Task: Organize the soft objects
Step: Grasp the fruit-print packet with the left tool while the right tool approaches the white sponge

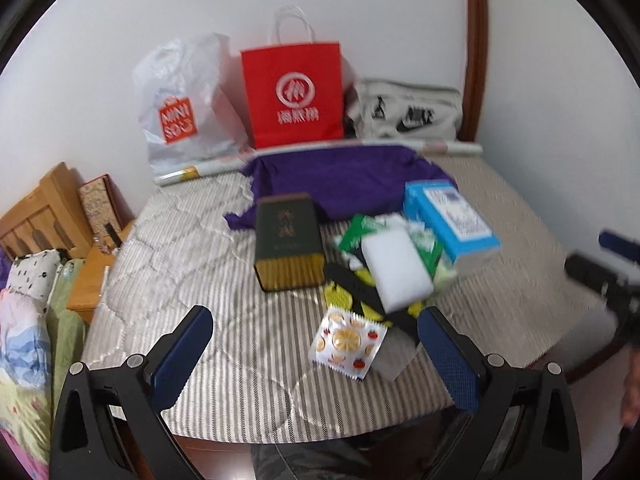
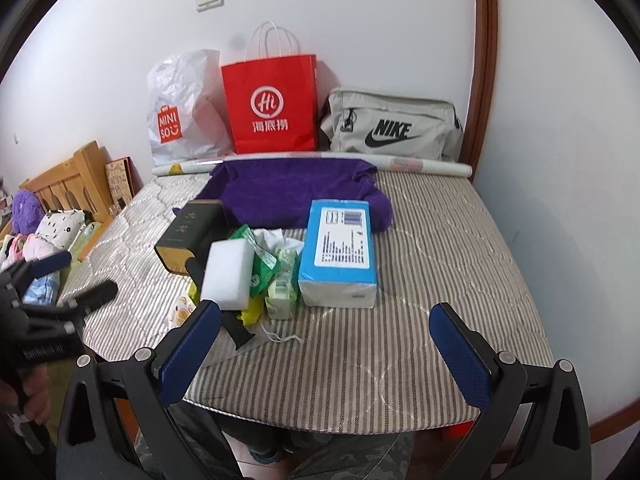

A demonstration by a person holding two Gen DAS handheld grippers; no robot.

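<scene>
A heap of small items lies mid-table: a white sponge block [image 1: 396, 276] [image 2: 228, 272], green tissue packs [image 2: 260, 260] [image 1: 360, 232], a yellow and black cloth [image 1: 352, 300], and a fruit-print sachet [image 1: 348, 340]. A purple towel [image 1: 340, 184] [image 2: 296, 192] is spread behind them. My left gripper [image 1: 316, 344] hovers open just in front of the sachet, holding nothing. My right gripper [image 2: 324, 344] is open over the bare striped table cover [image 2: 400, 320], to the right of the heap.
A dark green and gold box [image 1: 288, 240] and a blue box [image 2: 340, 252] flank the heap. At the back stand a white Miniso bag [image 2: 180, 112], a red paper bag [image 2: 272, 104] and a grey Nike bag [image 2: 392, 128]. Rolled paper [image 2: 420, 166] lies before them. Bedding [image 1: 24, 320] sits left.
</scene>
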